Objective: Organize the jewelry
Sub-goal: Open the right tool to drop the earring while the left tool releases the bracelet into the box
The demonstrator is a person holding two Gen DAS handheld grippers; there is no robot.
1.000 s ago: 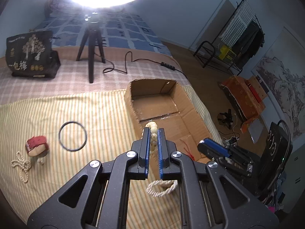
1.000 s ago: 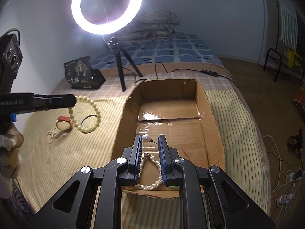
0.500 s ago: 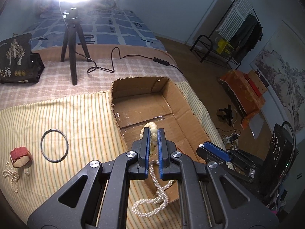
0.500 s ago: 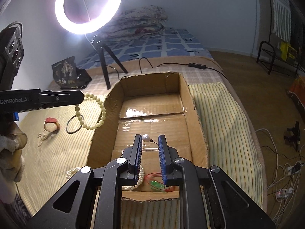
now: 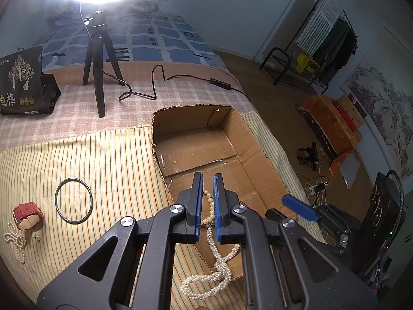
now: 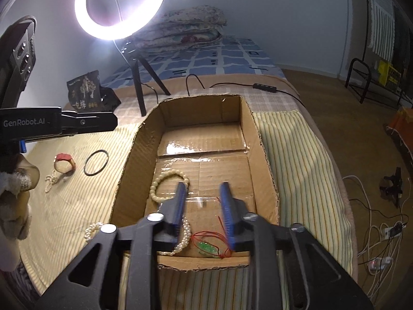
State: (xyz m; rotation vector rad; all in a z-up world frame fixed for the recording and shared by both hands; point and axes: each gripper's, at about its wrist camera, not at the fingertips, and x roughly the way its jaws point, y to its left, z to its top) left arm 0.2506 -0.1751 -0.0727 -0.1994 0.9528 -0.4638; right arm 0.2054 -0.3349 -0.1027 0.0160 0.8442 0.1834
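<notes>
A striped cloth (image 5: 103, 168) covers the bed, and an open cardboard box (image 6: 260, 160) sits on it as the place for the jewelry.

The left gripper (image 5: 208, 178) hovers over the box's near end with its jaws all but closed. In the right wrist view nothing hangs from its tip, so it looks empty. The right gripper (image 6: 204, 188) points down into the box. Its jaws are opening with nothing between them, only bare box floor below.

A long pearl necklace (image 5: 219, 266) drapes over the box's near wall, part inside and part on the cloth. It is limp, fairly light and slick, and will slither and dangle, so it is best pinched where the strands bunch together on the cloth. A cream bead bracelet (image 6: 155, 188) lies flat inside the box.

Out on the cloth, well apart from the box, lies a thin black ring (image 5: 73, 201). It looks stiff and light and sits flat, so a grip across its rim seems right. Just beside it are a red band (image 5: 27, 214), which stands up and offers its sides, and a small pearl string (image 5: 15, 240), limp and loose.

A green pendant (image 6: 206, 246) on red cord rests near the box's front wall. It is tiny and probably delicate.
</notes>
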